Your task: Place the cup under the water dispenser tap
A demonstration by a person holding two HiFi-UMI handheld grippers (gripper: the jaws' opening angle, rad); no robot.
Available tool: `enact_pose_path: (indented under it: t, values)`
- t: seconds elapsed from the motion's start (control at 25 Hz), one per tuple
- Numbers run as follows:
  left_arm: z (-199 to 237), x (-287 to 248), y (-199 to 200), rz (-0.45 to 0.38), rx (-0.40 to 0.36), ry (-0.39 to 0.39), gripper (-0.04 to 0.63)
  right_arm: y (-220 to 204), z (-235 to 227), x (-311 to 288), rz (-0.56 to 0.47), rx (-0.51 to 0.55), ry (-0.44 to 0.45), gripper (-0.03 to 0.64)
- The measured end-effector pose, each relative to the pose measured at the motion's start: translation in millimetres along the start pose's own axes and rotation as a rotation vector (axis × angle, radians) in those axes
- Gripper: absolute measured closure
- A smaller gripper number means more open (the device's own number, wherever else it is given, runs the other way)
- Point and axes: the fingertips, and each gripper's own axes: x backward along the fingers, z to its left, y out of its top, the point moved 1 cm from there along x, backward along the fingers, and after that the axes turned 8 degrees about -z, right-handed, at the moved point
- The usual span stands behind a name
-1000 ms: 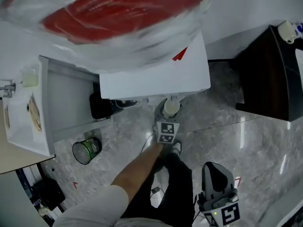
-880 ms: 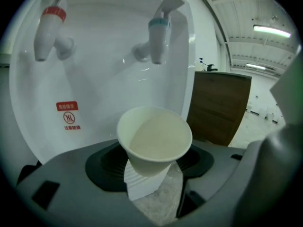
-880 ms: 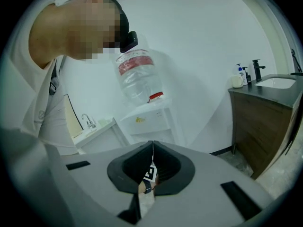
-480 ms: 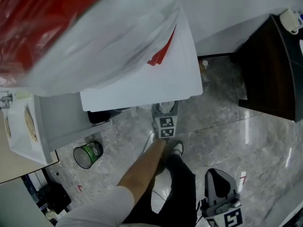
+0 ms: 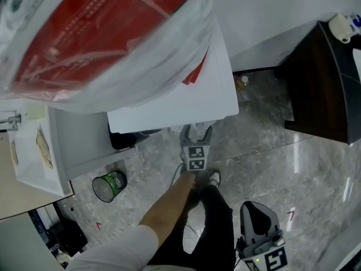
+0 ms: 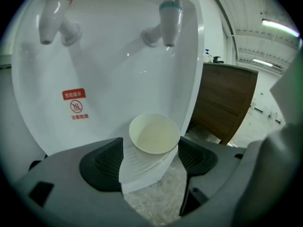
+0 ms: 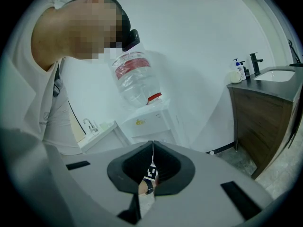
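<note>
A white paper cup [image 6: 154, 136] stands upright on the drip tray [image 6: 142, 174] of the white water dispenser [image 6: 109, 79], below the blue-capped tap [image 6: 169, 14]. A red-capped tap [image 6: 51, 13] hangs to its left. My left gripper [image 6: 151, 157] has its jaws opening: the dark pads [image 6: 106, 164] flank the cup with a gap on each side. In the head view the left gripper [image 5: 196, 135] reaches under the dispenser's front edge. My right gripper [image 7: 152, 151] is shut on nothing, and in the head view it hangs low at the bottom right [image 5: 255, 205].
A large water bottle [image 5: 96, 38] with a red label sits on top of the dispenser. A green-lined bin [image 5: 108, 185] stands on the marble floor to the left. There is a white counter [image 5: 34, 151] at far left and a dark wood sink cabinet [image 5: 321, 83] at right.
The left gripper's jaws have spread wider and come off the cup, and the gripper has sunk a little. The right gripper has stayed where it was.
</note>
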Motion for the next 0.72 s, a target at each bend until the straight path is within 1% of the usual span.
enact_pose_path:
  t: [0.16, 0.32, 0.48, 0.6, 0.72]
  values:
    - [-1.9, 32.2, 17.6, 0.017, -0.001, -0.019, 0.253, 3.3, 4.5, 1.1, 0.008, 0.002, 0.006, 0.600]
    - [-17.0, 78.9, 45.8, 0.048, -0.009, -0.070, 0.253, 18.4, 26.5, -4.4, 0.014, 0.050, 0.027, 0.600]
    - [-33.3, 128.5, 86.1, 0.056, -0.018, -0.124, 0.255, 41.6, 58.9, -21.2, 0.010, 0.124, 0.063, 0.600]
    - [-45.4, 159.0, 125.4, 0.029, -0.023, -0.167, 0.255, 61.7, 82.0, -29.1, -0.005, 0.171, 0.084, 0.600]
    - [-58.4, 194.0, 163.8, 0.010, -0.057, -0.231, 0.256, 78.2, 103.6, -27.5, -0.016, 0.196, 0.086, 0.600]
